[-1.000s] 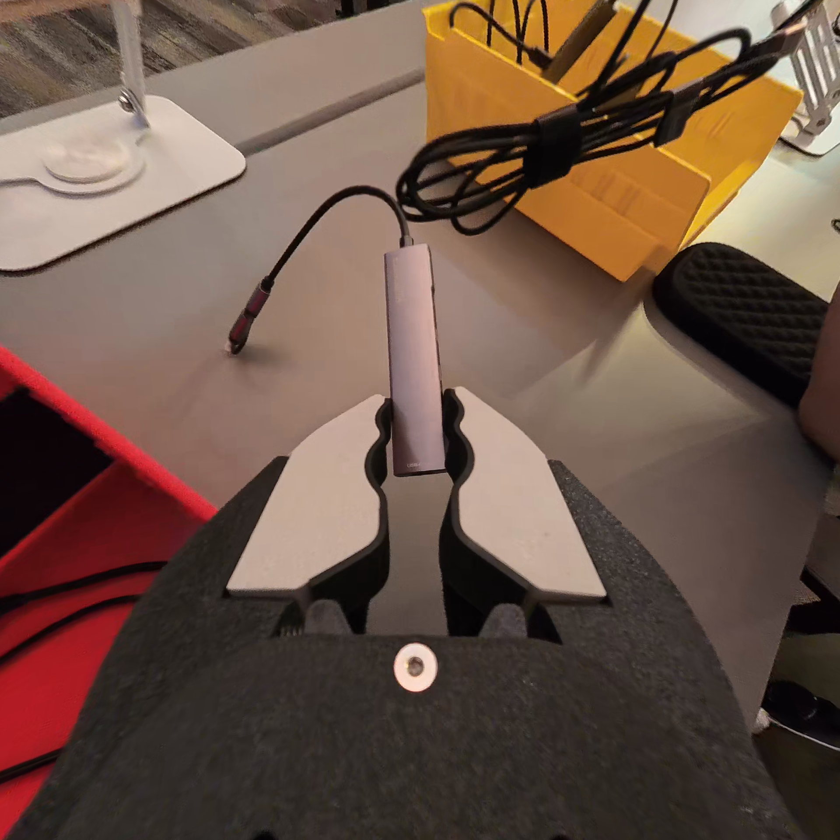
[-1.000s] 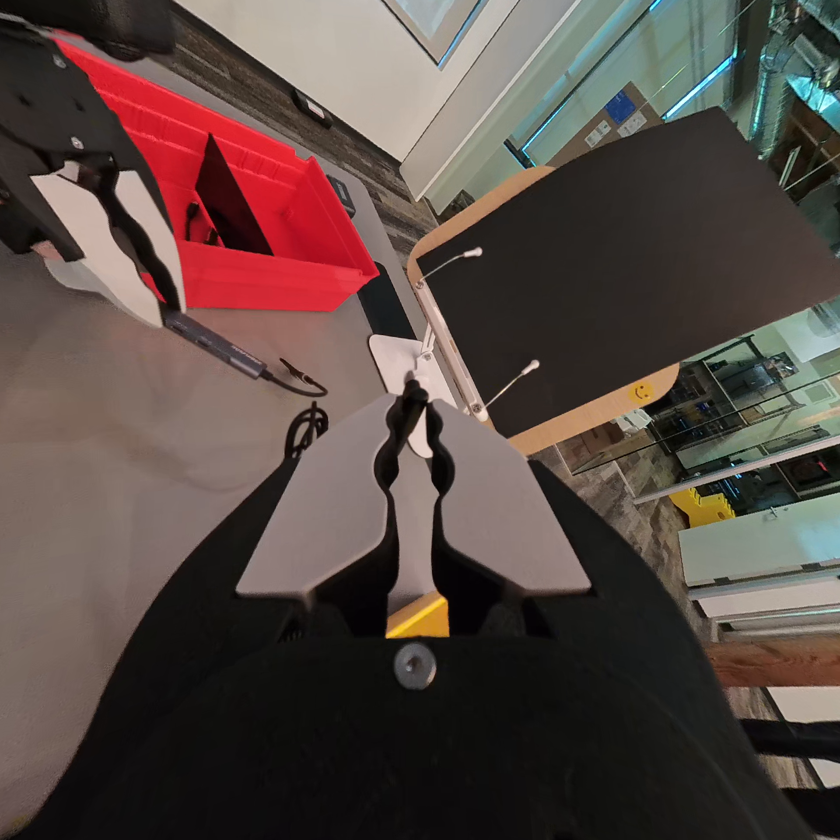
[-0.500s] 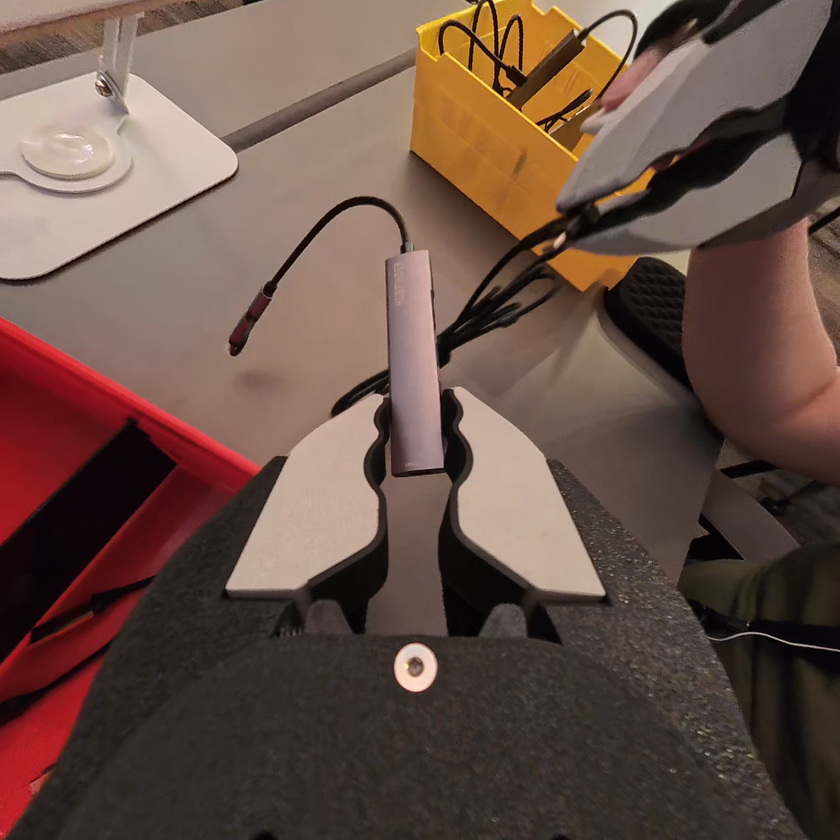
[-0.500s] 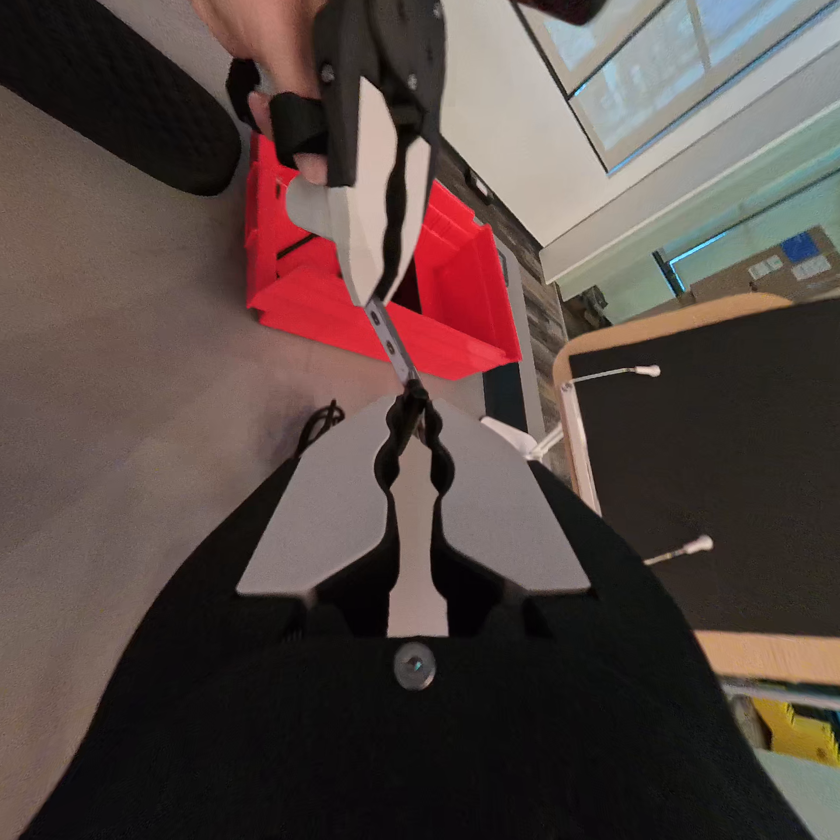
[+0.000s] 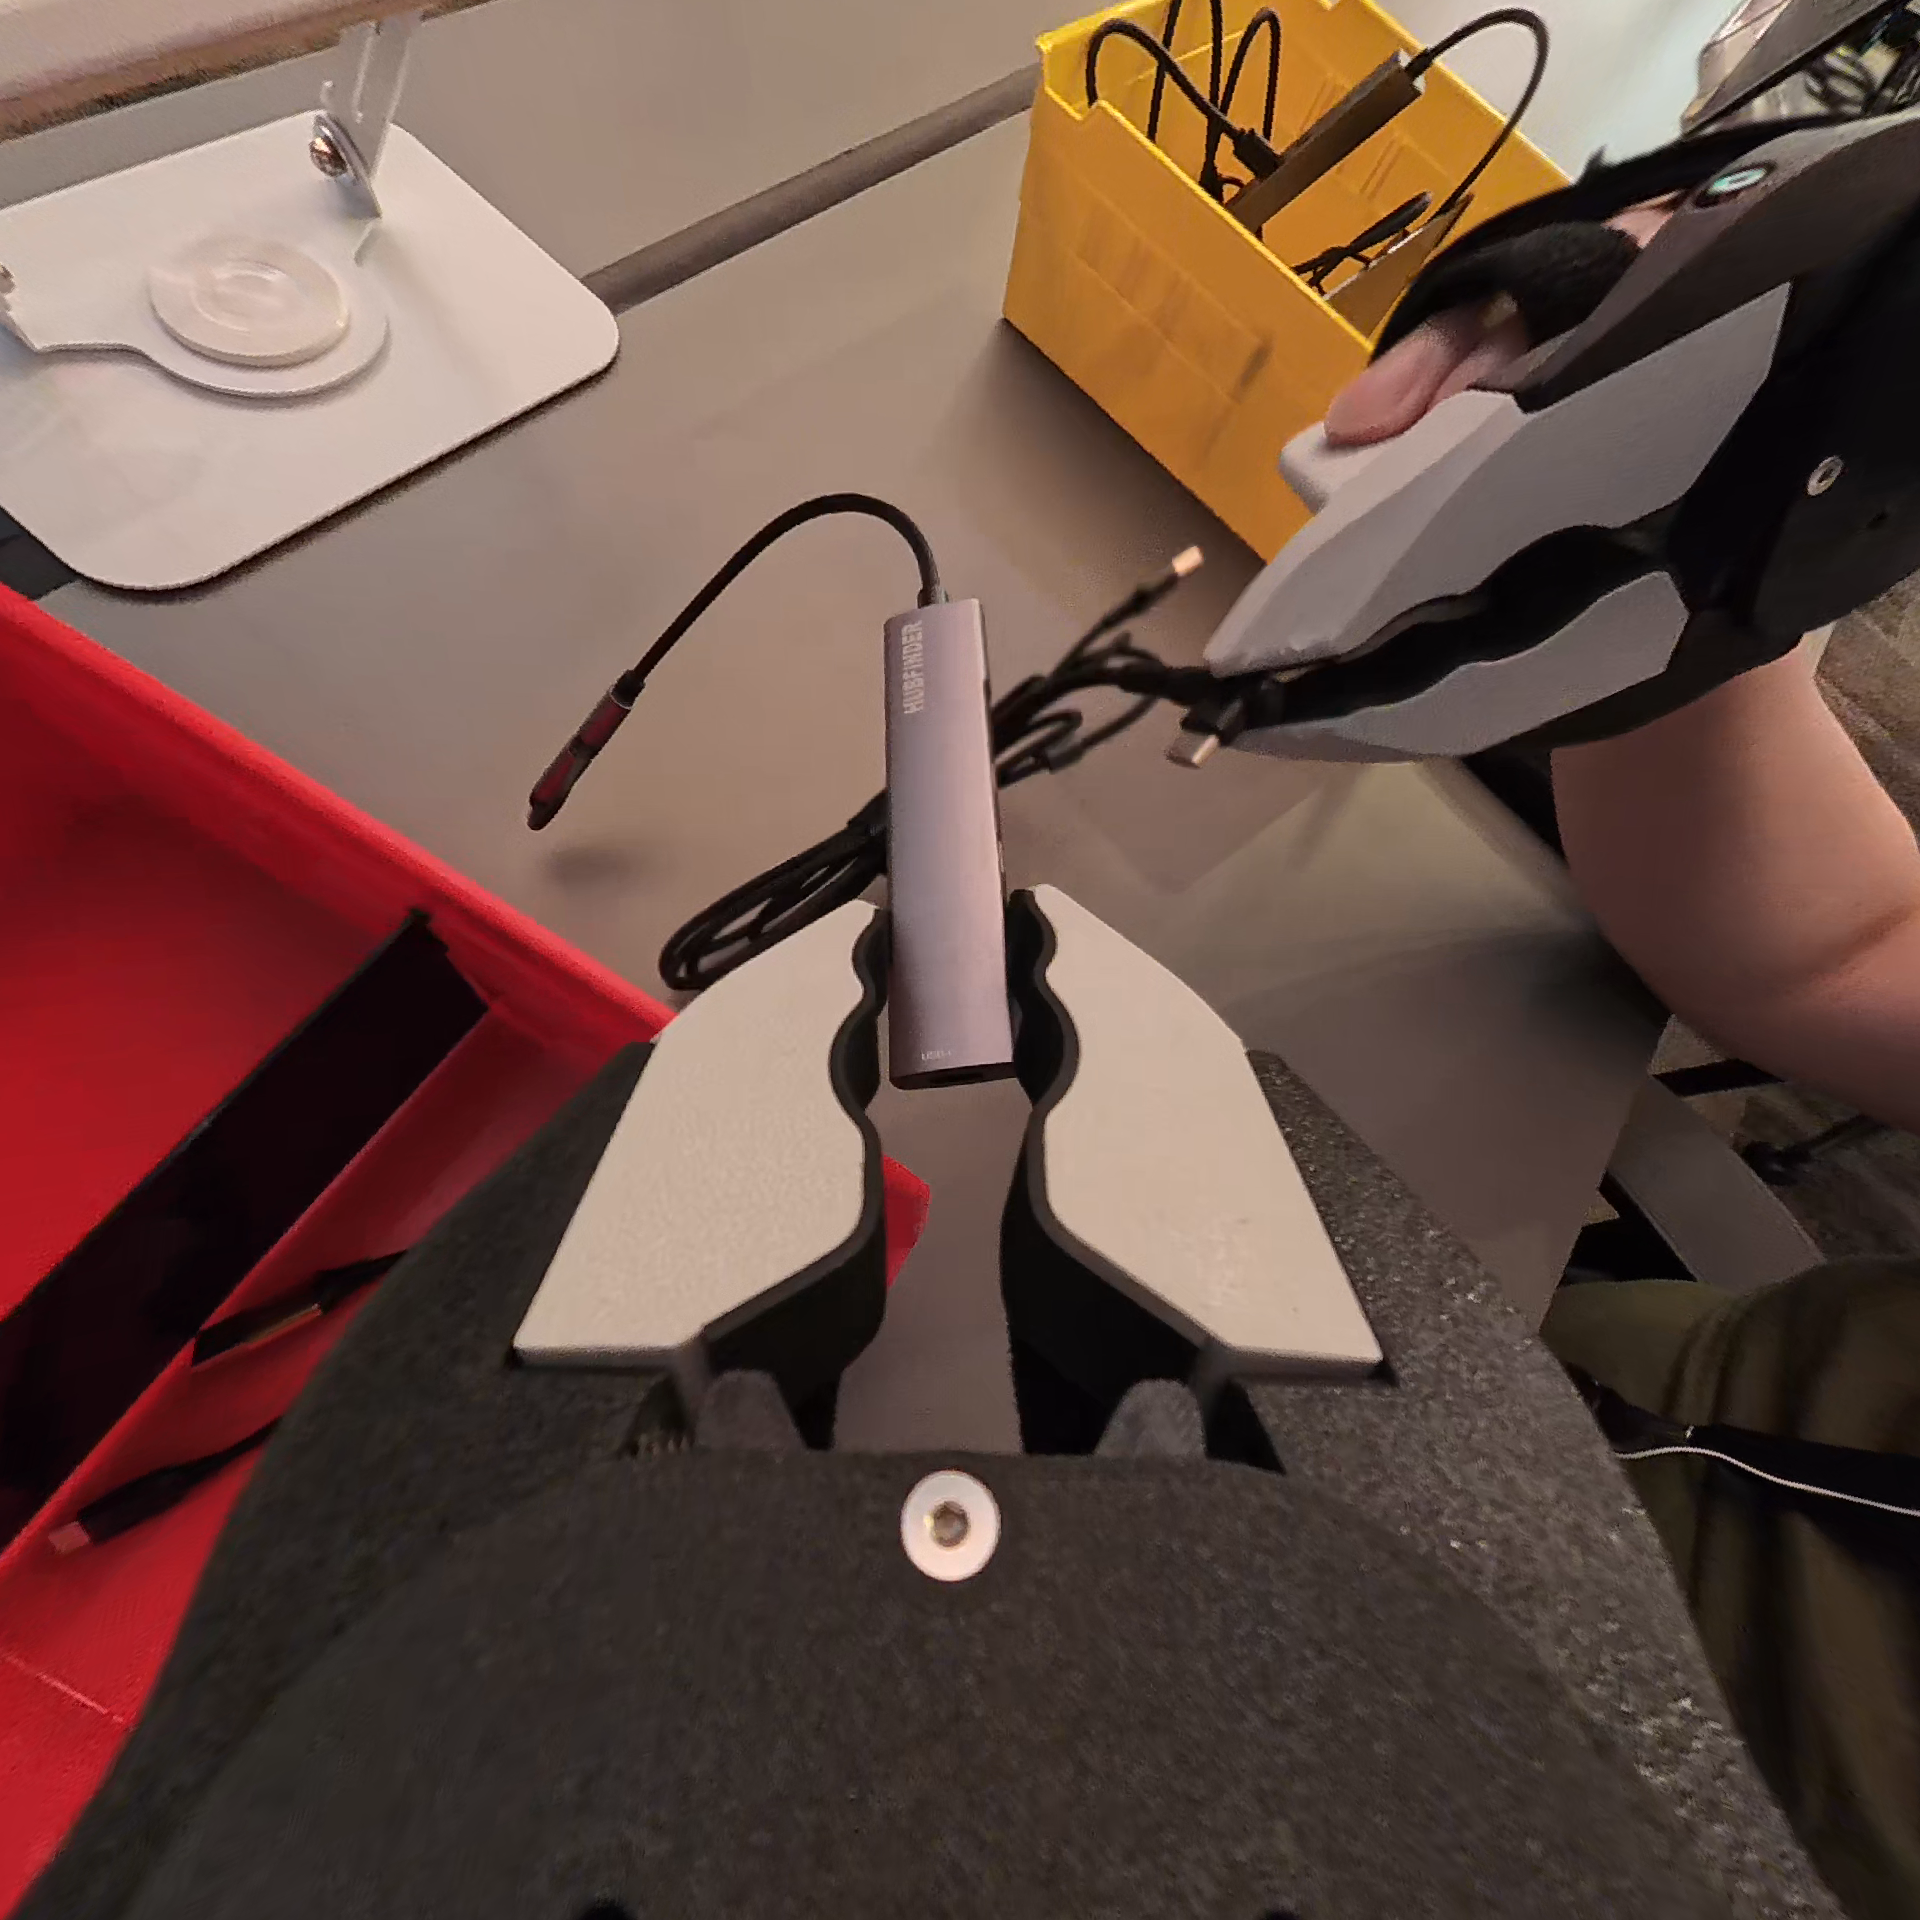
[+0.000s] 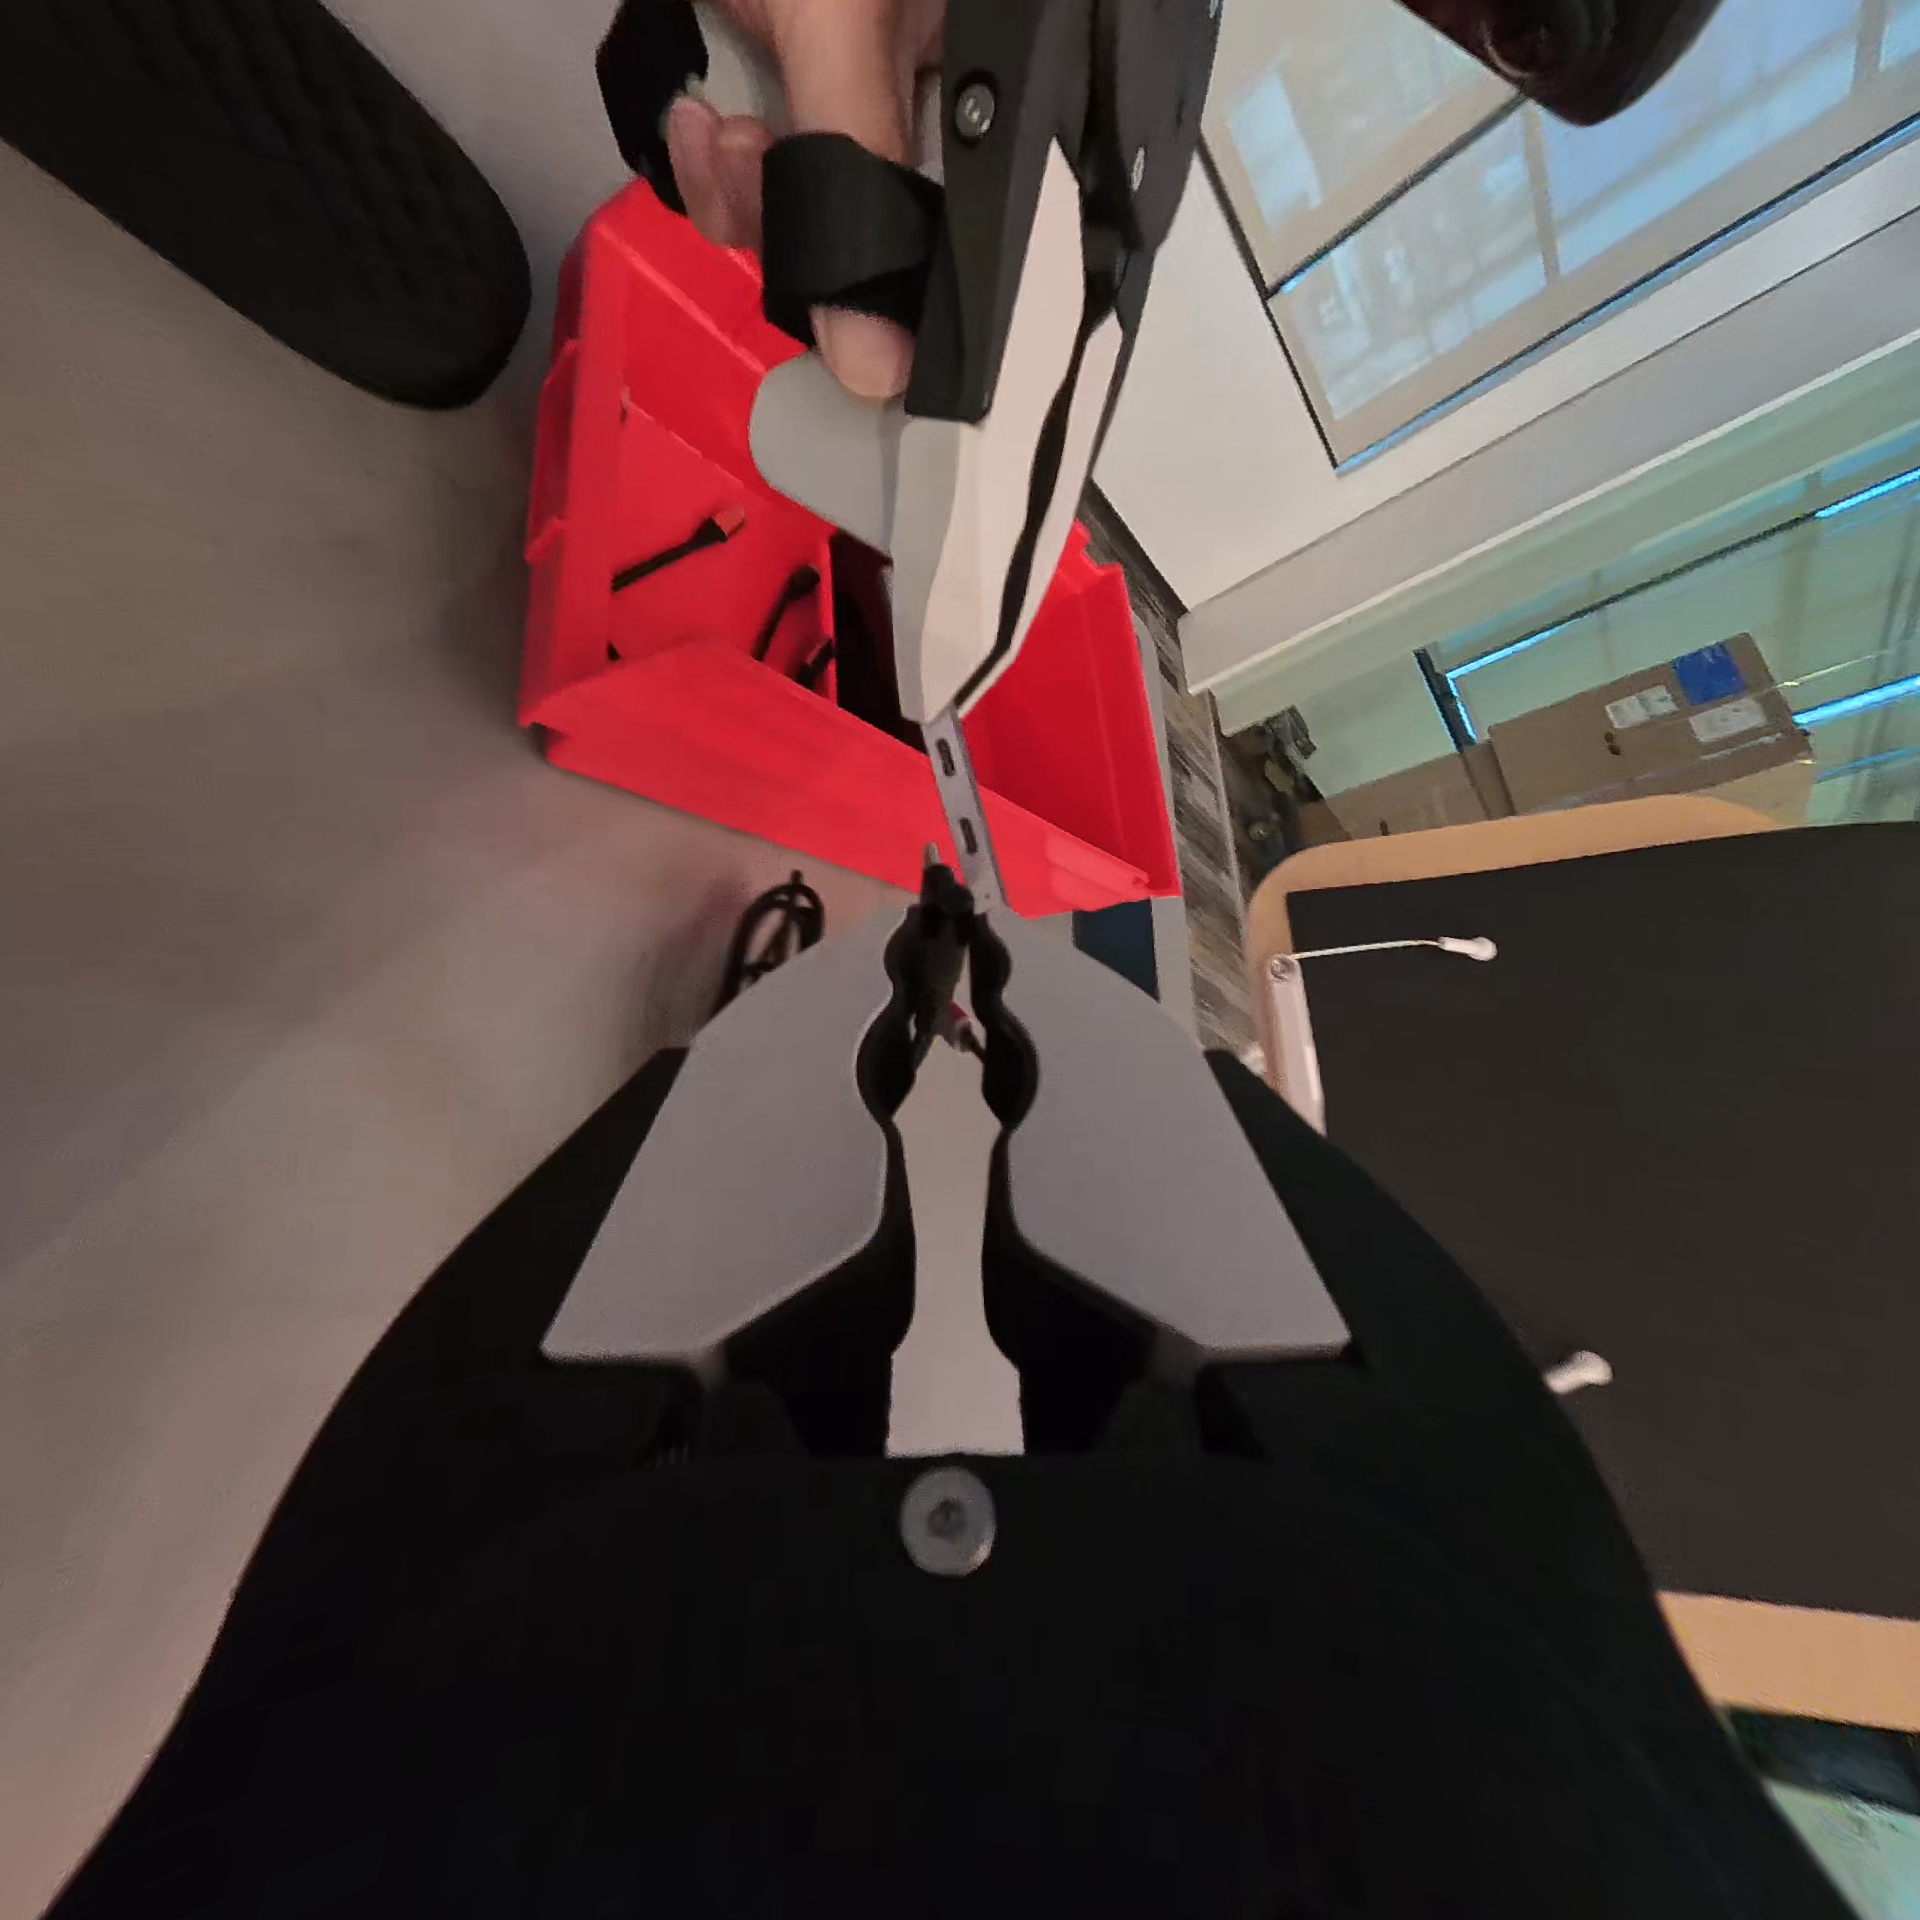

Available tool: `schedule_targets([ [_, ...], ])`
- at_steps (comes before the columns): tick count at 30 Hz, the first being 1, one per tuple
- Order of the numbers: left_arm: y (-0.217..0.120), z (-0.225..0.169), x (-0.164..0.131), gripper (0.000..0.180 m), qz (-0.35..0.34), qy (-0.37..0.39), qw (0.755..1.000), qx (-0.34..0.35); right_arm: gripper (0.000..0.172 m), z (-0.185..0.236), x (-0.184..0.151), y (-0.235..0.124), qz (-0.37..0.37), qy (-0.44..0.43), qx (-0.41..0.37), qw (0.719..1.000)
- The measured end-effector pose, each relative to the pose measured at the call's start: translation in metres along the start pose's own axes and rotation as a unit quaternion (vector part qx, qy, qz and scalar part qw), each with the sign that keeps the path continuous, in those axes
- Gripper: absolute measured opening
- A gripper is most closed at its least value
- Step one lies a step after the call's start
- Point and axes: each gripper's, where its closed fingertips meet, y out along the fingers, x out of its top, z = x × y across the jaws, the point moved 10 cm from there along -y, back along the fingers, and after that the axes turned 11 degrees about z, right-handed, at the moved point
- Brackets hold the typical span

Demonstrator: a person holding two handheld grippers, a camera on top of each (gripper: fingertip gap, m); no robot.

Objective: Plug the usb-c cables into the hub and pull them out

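While the grey hub stands out lengthwise from the left tongs, its near end is clamped between their two black pads, which press on its long sides, and the rest of it reaches forward above the counter. From its far end a short black lead arches up and over to the left and ends in a dark plug that hangs free above the counter. In the right wrist view the hub's narrow edge shows two small ports below the tips of the left tongs.

The right tongs are narrowed on the black plug of a usb-c cable, gripped near the tips with its metal tip poking out ahead. That tip sits just beside the hub's port edge, close to the lower port; whether it touches cannot be told. In the left wrist view the same plug is off to the right of the hub and apart from it, with the rest of the cable trailing in a black bundle on the counter behind the hub.

A red bin lies at the left of the hub and a yellow bin with more cables stands farther back on the right. A white stand base rests at the far left
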Motion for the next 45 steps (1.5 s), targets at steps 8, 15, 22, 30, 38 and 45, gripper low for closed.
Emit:
schedule_targets([
  [8,0.005,0.007,-0.010,0.021,0.000,-0.015,1.000,0.005,0.008,0.007,-0.010,0.019,-0.092,0.083,0.074,0.990],
  [15,0.004,0.011,-0.014,0.021,-0.004,-0.024,1.000,0.011,0.008,0.015,-0.001,0.025,-0.119,0.075,0.087,0.986],
  [22,0.009,0.007,-0.023,0.021,-0.009,-0.028,1.000,0.009,0.008,0.020,-0.006,0.035,-0.177,0.132,0.155,0.963],
  [30,0.013,-0.002,-0.032,0.021,-0.006,-0.025,1.000,-0.003,0.008,0.017,-0.011,0.033,-0.168,0.126,0.106,0.972],
  [38,0.009,0.002,-0.027,0.021,0.022,-0.029,0.999,0.014,0.008,0.018,-0.001,0.032,-0.082,0.053,0.024,0.995],
  [45,0.005,0.007,-0.021,0.021,0.057,-0.061,0.997,0.003,0.008,0.027,0.010,0.039,-0.012,-0.034,-0.049,0.998],
])
